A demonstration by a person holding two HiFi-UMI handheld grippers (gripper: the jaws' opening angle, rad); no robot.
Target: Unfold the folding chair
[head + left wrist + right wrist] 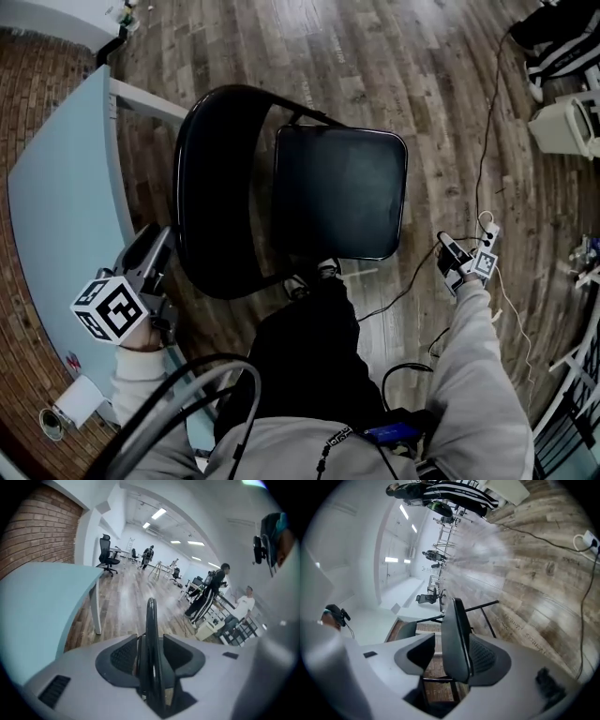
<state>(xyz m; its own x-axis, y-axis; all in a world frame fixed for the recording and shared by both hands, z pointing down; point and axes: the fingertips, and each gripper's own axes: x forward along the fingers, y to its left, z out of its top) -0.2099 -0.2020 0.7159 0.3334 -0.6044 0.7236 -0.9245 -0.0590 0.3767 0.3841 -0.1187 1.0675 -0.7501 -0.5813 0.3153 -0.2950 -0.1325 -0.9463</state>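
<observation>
The black folding chair stands opened on the wood floor. Its padded seat [339,191] lies flat and its curved backrest [214,192] is at the seat's left in the head view. My left gripper [155,246] hovers just left of the backrest, over the table's edge, apart from the chair, open and empty. In the left gripper view the left gripper [151,606] points out over the room with nothing between its jaws. My right gripper [447,246] is off to the seat's right, over the bare floor, open and holding nothing. The right gripper view shows only floor past the right gripper [457,604].
A pale blue table [56,206] runs along the chair's left, its white leg [96,606] close by. A black cable [483,141] trails over the floor at the right, near a white box [567,127]. People [208,595] stand farther off in the room.
</observation>
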